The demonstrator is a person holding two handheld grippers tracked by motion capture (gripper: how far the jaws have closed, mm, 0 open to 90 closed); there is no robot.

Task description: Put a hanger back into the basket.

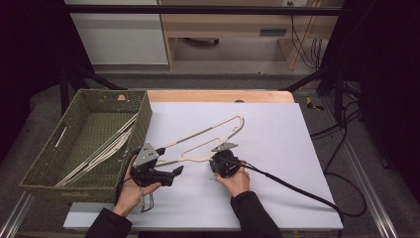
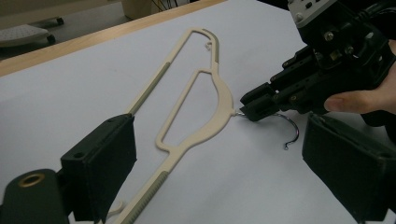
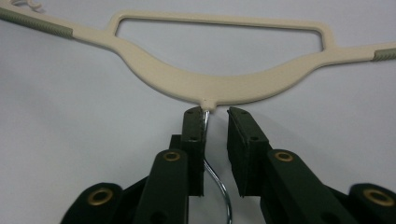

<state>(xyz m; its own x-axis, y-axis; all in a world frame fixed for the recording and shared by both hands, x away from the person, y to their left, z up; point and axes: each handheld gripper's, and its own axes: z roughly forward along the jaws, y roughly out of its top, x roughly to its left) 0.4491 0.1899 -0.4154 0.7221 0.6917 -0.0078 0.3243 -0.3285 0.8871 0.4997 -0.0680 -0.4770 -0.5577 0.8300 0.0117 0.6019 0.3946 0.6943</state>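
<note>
**Gripper closes in on a hanger's wire hook**

Here, a cream plastic hanger (image 1: 208, 139) lies flat on the white table (image 1: 277, 148), beside a green basket (image 1: 64, 163) of others. Light and stiff, it looks easiest to take by its thin metal hook (image 3: 215, 179), though that may slip. The right gripper (image 3: 215, 114) points level at the neck, jaws narrowed around the hook, a gap remaining. The left gripper (image 2: 219, 154) waits with jaws wide apart.

High view overhead; gripper views close on hanger (image 3: 219, 88).
</note>
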